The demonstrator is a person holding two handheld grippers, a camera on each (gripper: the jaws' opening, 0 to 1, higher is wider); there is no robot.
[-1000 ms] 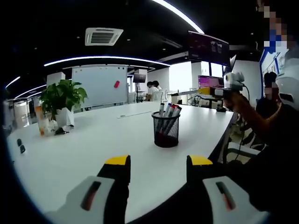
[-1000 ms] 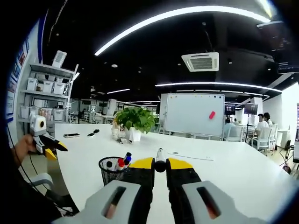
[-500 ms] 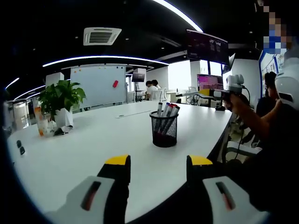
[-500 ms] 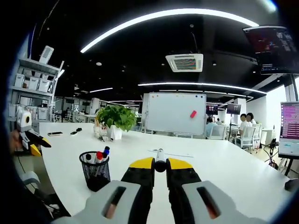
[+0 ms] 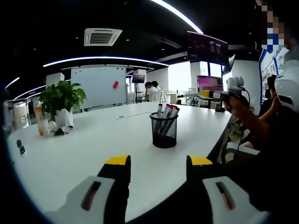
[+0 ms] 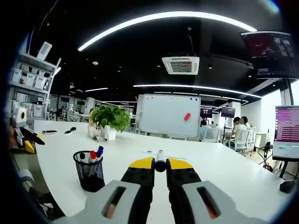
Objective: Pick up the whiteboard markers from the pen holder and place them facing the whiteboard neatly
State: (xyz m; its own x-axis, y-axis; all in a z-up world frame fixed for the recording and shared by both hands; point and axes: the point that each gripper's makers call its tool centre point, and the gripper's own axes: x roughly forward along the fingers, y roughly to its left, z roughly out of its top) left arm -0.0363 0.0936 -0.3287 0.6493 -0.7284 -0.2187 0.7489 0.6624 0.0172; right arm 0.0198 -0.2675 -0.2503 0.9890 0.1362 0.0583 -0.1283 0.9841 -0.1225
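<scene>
Right gripper view: right gripper (image 6: 160, 164) is clamped on one whiteboard marker (image 6: 160, 161), white barrel pointing forward toward the whiteboard (image 6: 169, 115) at the far end of the white table (image 6: 224, 168). Black mesh pen holder (image 6: 88, 169) stands on the table to the left, with red, blue and black-capped markers upright inside. Left gripper view: left gripper (image 5: 159, 164) has jaws wide apart, nothing between them, with the pen holder (image 5: 163, 130) ahead near the table edge and the person's hand (image 5: 236, 103) holding the other gripper at right. A potted plant (image 5: 60, 100) sits at the left. No readable writing anywhere.
</scene>
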